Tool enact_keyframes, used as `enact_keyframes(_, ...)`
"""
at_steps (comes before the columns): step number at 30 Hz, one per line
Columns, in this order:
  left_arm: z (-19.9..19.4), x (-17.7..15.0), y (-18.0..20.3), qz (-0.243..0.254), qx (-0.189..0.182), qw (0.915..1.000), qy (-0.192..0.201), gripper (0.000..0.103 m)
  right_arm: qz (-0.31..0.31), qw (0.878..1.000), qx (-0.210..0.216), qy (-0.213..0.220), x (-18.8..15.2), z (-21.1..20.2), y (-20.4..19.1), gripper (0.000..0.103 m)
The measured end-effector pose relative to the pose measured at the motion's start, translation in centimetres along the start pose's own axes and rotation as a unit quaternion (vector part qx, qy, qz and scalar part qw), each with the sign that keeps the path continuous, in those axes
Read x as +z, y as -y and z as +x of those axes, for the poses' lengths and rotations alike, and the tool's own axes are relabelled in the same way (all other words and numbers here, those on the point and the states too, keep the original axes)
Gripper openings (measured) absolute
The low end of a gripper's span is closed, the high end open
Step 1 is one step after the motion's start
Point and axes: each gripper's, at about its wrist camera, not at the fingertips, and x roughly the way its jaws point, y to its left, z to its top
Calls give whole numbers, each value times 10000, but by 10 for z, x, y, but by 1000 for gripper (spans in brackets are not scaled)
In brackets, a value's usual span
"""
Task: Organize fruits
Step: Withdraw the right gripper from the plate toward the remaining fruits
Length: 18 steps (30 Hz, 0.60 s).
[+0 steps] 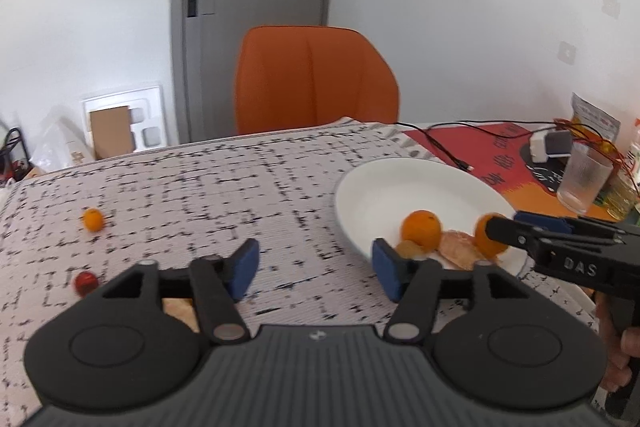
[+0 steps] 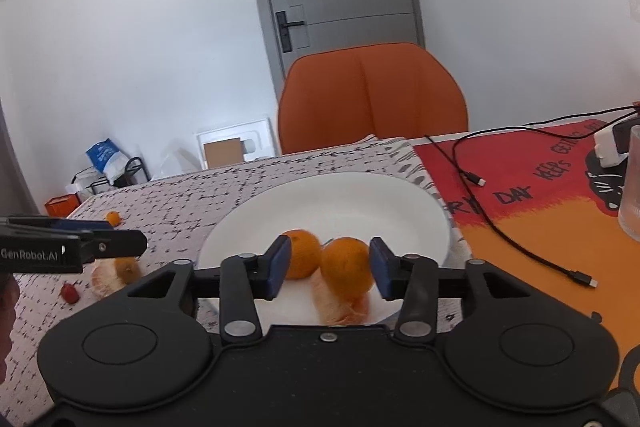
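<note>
A white plate (image 2: 360, 195) holds two oranges (image 2: 304, 253) (image 2: 347, 269) and a peeled citrus piece (image 2: 336, 303). My right gripper (image 2: 328, 269) is open over the plate, its pads either side of the nearer orange without gripping it. In the left wrist view the plate (image 1: 384, 187) shows with an orange (image 1: 421, 229), a second orange (image 1: 486, 239) and the peeled piece (image 1: 460, 247). My left gripper (image 1: 316, 269) is open and empty above the cloth, left of the plate. A small orange (image 1: 93, 219) and a red fruit (image 1: 85, 282) lie on the cloth at left.
Another peeled piece (image 2: 105, 277) and small orange fruit (image 2: 129, 269) lie left of the plate. An orange chair (image 1: 316, 83) stands behind the table. A glass (image 1: 584, 179), charger (image 1: 550, 145), cables (image 2: 488, 211) and bottles sit on the red mat at right.
</note>
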Motion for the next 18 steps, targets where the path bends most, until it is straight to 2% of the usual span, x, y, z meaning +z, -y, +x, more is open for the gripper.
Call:
enact_keyframes(2,-5,-2,-6,-54,67,10000,30,72,-38,10000,47,-30,-2,-1,-5,55)
enact_keyframes(6,-14,-7,-21,-192,101,9998,47,82,-100,9998,170,-93,-4,-3,-17,58)
enact_keyframes(9,-20,-10,-34,-265,240,9993,47,84,-169,9995,226,-105,-4,-3,-25,64)
enact_keyframes(18,-39,-18,-71,-523,601,9967,130,85,-291,9986,415,-165,-5,-3,-47,71)
